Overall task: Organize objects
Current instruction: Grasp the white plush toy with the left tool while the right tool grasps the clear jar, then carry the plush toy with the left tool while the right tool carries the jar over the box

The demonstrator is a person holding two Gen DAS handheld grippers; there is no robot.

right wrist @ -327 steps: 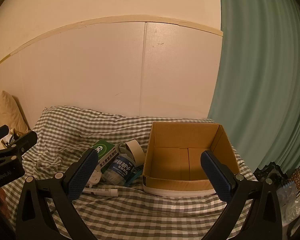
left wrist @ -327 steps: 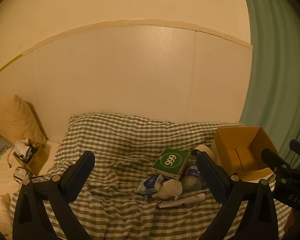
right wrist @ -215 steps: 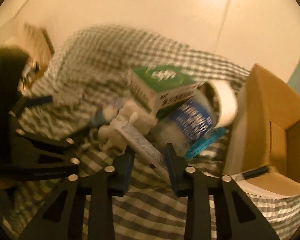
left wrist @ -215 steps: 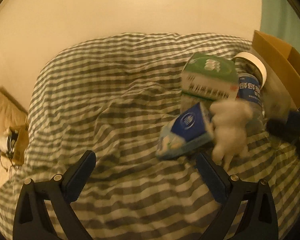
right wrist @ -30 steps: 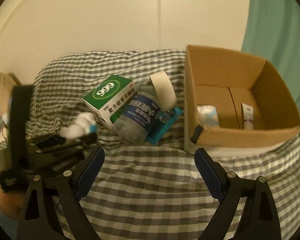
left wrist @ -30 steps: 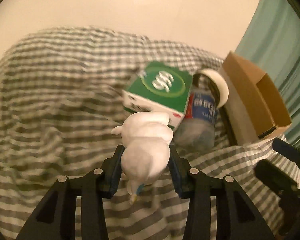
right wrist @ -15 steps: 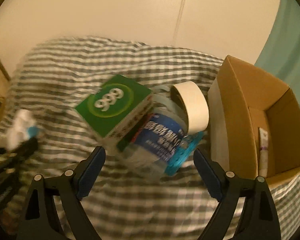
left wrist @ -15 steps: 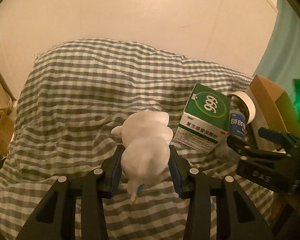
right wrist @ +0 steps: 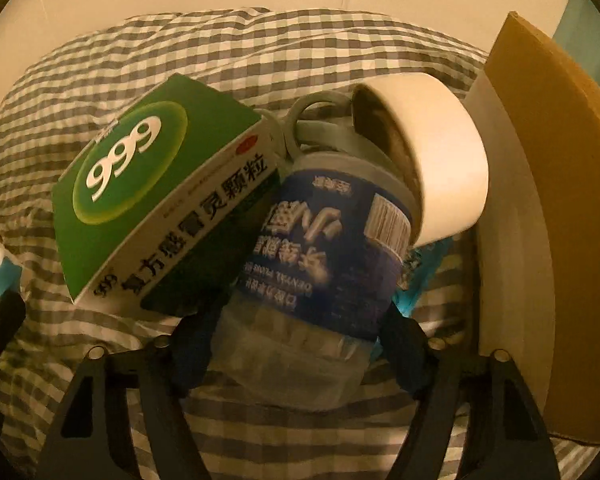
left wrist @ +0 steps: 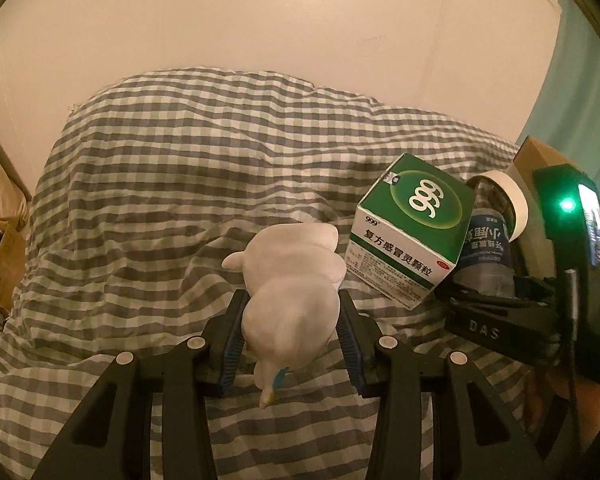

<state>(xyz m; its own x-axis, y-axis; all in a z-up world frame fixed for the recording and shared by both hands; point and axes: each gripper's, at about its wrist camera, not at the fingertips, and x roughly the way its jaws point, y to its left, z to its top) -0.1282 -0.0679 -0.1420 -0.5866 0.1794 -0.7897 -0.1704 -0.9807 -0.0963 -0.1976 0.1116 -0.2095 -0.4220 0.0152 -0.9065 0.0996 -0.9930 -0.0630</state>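
Checked bedding (left wrist: 172, 184) lay under both tools; left gripper (left wrist: 291, 332) pinched a plush (left wrist: 290, 292), right gripper (right wrist: 298, 354) seemingly clamped the jar (right wrist: 320, 252), carton (right wrist: 548, 208) to its right.

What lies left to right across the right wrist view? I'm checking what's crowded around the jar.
Green 999 medicine box → blue-labelled clear jar → roll of white tape → cardboard box.

Soft, matt white plush toy (left wrist: 290, 300) against rumpled woven checked bed cloth (left wrist: 180, 200). Glossy printed green carton (right wrist: 160, 188), clear smooth plastic jar (right wrist: 312, 280) with a shiny label, matt paper tape roll (right wrist: 440, 160), plain corrugated cardboard box (right wrist: 552, 220).
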